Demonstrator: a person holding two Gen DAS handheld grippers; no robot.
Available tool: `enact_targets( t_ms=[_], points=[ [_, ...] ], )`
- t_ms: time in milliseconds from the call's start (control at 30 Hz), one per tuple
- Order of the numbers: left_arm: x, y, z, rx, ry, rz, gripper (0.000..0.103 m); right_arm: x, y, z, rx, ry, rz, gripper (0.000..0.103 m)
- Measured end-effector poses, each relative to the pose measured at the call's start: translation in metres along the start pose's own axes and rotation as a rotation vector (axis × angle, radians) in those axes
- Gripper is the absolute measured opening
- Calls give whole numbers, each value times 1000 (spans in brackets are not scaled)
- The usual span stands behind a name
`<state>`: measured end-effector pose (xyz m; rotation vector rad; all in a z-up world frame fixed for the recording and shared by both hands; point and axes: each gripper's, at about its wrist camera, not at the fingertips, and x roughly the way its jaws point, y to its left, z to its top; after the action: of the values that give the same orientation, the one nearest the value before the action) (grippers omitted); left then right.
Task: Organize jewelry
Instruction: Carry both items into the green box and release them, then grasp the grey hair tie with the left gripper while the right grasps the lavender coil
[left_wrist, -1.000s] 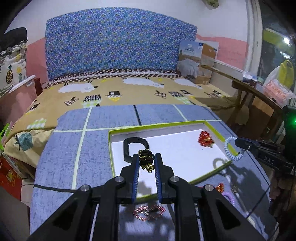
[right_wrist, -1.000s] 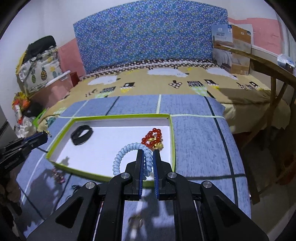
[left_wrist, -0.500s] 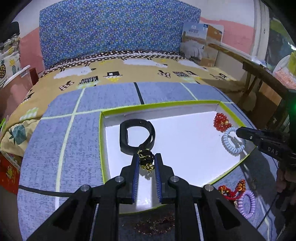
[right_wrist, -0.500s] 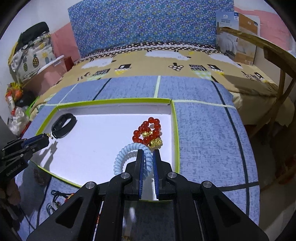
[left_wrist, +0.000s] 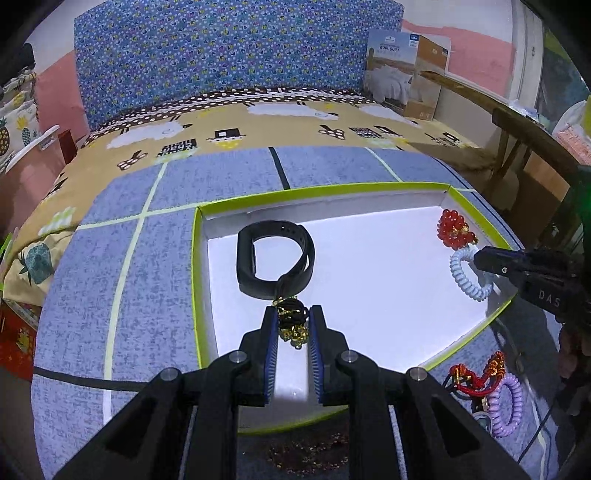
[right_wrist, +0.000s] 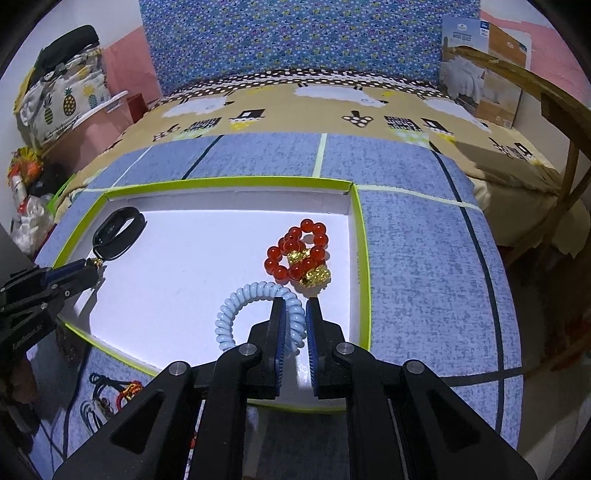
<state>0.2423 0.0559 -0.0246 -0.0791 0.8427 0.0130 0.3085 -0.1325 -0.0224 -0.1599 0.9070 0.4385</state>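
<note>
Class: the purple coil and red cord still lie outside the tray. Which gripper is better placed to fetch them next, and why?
Right. The right gripper is opening off the blue coil, and the purple coil and red cord lie on its side. The left gripper holds a black-and-gold piece.

Bright overhead glare, hard shadows, dark fisheye-warped corners.
</note>
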Motion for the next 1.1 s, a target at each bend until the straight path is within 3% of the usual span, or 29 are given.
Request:
enact_targets(
  t_ms=[133, 533, 833, 1100],
  points=[
    [-1, 2, 1, -6, 0, -5, 19, -5, 2, -1, 2, -17, 3, 33],
    [-41, 10, -4, -25, -88, -31, 19, -57, 2, -13, 38, -128, 18, 33],
    [-93, 1, -28, 3, -172, -80, 19, -104, 13, -50, 56, -196, 67, 33],
    [-119, -9, -56, 22, -184, -103, 19, -123, 26, -87, 73, -197, 96, 33]
  ],
)
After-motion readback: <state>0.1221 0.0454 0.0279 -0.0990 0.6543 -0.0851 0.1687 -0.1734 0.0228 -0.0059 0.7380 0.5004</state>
